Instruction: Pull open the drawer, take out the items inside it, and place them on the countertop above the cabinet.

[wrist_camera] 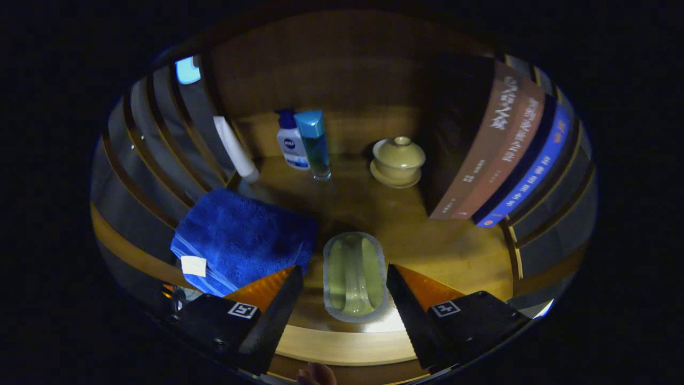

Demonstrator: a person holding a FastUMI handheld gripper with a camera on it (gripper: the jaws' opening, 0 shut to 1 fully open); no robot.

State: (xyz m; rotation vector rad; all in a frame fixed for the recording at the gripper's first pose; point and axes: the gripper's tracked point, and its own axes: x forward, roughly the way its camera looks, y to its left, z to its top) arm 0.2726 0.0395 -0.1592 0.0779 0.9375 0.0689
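The wooden desk [427, 240] spreads out below and ahead of the fingers, its front edge running as a pale band just under them, with a wooden back panel rising behind it. On the right, beyond the fingers, a row of books [502, 155] stands upright with the spines facing in. On the left, a folded blue towel [240, 240] lies flat on the desk, its near corner just beside the left finger; a small white tag shows at its front edge. Between the two fingers and slightly ahead of them, a pale green soap dish [354, 275] with a grey rim rests on the wood. Farther back, near the back panel, sits a lidded ceramic cup [398, 160] on its saucer. Left of it stand a white pump bottle [291, 141] and a clear blue-capped bottle [315, 144], side by side and nearly touching. A white tube [235, 147] leans against the slatted wall at the far left.

The hand-held gripper [344, 291] points forward and down over the front of the desk, its fingers spread wide on either side of the soap dish without touching it, holding nothing. A bit of a fingertip [315, 374] shows just below the gripper.
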